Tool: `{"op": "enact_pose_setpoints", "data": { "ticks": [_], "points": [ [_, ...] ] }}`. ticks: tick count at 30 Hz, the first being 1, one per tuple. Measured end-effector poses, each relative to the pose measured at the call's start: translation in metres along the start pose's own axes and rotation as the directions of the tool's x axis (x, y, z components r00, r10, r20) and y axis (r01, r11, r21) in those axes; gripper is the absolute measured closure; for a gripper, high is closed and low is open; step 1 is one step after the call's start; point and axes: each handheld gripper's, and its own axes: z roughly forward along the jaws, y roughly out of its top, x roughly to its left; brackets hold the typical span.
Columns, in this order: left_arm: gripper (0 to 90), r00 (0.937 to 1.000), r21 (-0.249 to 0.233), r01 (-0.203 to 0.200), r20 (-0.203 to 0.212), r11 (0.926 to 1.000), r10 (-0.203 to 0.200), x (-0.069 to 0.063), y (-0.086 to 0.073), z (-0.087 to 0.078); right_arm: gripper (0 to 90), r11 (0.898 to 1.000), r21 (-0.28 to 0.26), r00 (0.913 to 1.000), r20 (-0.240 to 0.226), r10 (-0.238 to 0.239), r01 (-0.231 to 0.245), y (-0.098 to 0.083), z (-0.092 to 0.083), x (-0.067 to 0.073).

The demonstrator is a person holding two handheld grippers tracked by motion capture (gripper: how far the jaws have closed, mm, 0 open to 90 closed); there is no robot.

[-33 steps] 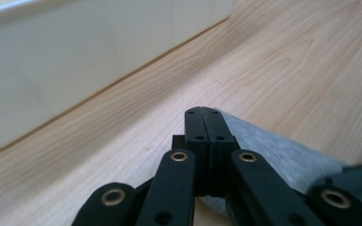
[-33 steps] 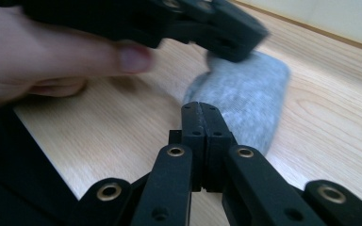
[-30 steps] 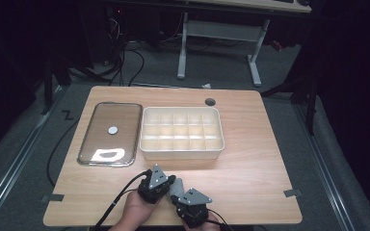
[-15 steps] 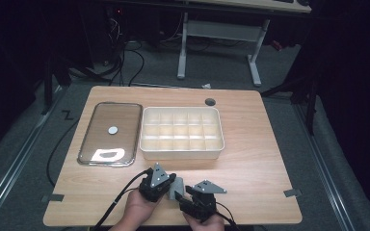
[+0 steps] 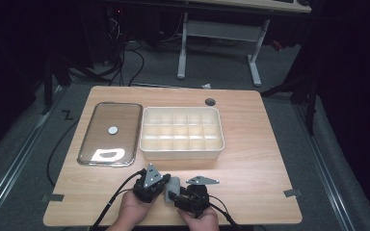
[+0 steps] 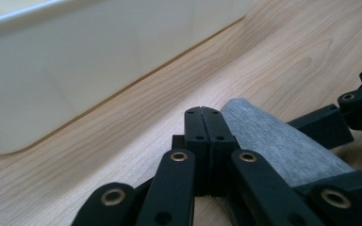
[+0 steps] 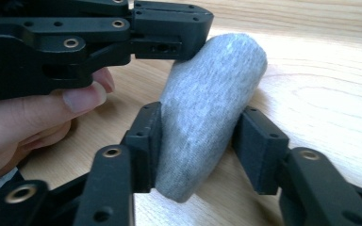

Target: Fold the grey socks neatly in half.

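Work in hand: a grey rolled cloth (image 7: 207,113) is gripped near the front edge of the worktop (image 5: 250,159), close to the person; judged from the layout, it is meant for the divided white box (image 5: 182,134) ahead of the fingers.

Doing it well: let the right gripper (image 7: 195,150) carry the roll alone, lift it clear of the wood before moving forward, keep the roll bunched so it does not unfurl, and bring it down into one compartment rather than across a divider.

Right fingers: part-way open, with the roll between them; the left pad (image 7: 143,141) presses into the cloth and the right pad (image 7: 259,146) sits against its other side, so they hold the roll around its middle.

Left gripper (image 6: 202,141): fingers pressed together, tips meeting, nothing between them; the roll lies just beside them on their right, touching or nearly so. In the right gripper view this gripper's black tip rests on the far upper end of the roll.

Hand: the left hand (image 7: 37,122) wraps the left gripper's body, thumb near the roll but apart from it.

Beyond the fingers: the box wall (image 6: 75,80) stands near the left fingertips; a clear lid (image 5: 110,133) lies flat just left of the box.

Risk, as a judgement: the soft roll could sag or slip out if the grip loosens.
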Motion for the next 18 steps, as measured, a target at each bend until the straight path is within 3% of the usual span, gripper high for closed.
{"op": "enact_pose_setpoints", "data": {
  "ticks": [8,18],
  "points": [
    [90.0,0.9996,0.001,0.023,0.014,0.9997,-0.023,0.004,-0.004,-0.003,58.7,0.999,0.032,0.9999,-0.003,-0.014,0.014,0.007,0.003,0.004],
    [90.0,0.9992,-0.015,0.038,0.014,0.9992,-0.038,0.004,-0.008,-0.007,65.2,0.994,0.074,0.9967,0.019,-0.079,0.078,0.014,0.003,0.009]
  ]
}}
